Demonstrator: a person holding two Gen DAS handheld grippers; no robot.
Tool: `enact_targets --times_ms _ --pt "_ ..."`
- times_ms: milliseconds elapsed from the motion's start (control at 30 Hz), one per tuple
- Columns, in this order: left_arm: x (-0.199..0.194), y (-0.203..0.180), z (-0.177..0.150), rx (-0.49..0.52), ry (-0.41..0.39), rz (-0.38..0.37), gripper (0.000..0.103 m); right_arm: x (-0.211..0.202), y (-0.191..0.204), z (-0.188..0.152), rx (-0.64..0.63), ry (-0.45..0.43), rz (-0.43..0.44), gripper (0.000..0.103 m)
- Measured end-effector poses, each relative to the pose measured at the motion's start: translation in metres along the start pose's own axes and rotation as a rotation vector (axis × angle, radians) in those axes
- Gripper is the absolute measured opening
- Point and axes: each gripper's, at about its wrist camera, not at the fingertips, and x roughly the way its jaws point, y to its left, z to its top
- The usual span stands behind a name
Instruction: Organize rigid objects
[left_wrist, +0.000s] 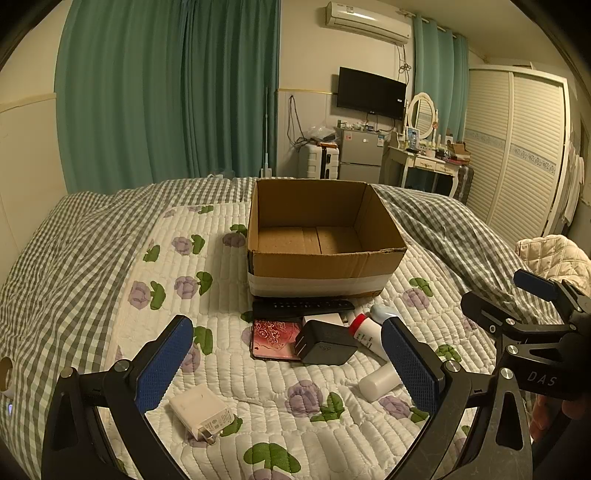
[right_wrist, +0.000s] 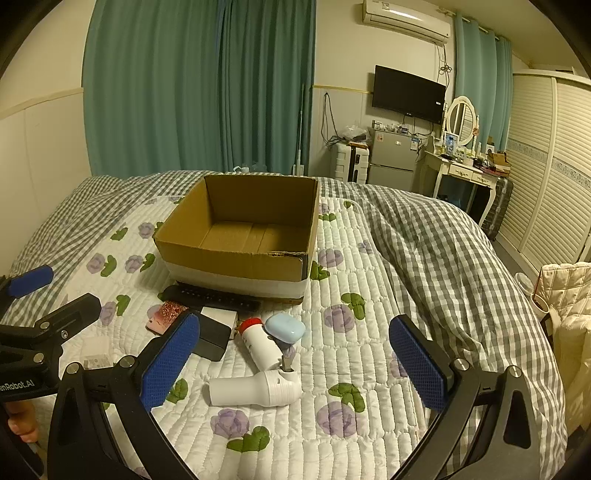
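Observation:
An open cardboard box (left_wrist: 325, 258) (right_wrist: 236, 258) stands empty on the bed. In front of it lie a black remote (left_wrist: 303, 307) (right_wrist: 214, 295), a floral phone (left_wrist: 273, 338), a black charger (left_wrist: 328, 345) (right_wrist: 216, 338), a red-capped white bottle (left_wrist: 364, 332) (right_wrist: 258, 345), a pale blue case (right_wrist: 285, 328), a white bottle (right_wrist: 255, 389) (left_wrist: 380, 382) and a white plug adapter (left_wrist: 201, 411). My left gripper (left_wrist: 286, 363) is open above the quilt, near the adapter. My right gripper (right_wrist: 295, 363) is open over the white bottles.
The bed has a white floral quilt (left_wrist: 258, 387) and a grey checked duvet (right_wrist: 424, 251) bunched on the right. A cream jacket (right_wrist: 565, 291) lies at the right edge. A fridge, a dresser and a wardrobe stand beyond the bed.

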Motion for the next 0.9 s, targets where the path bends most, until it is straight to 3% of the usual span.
enact_targets --times_ms 900 --pt "0.0022 0.0002 -0.0018 0.002 0.008 0.003 0.103 0.0025 -0.0012 -0.0031 -0.003 0.005 -0.006 0.103"
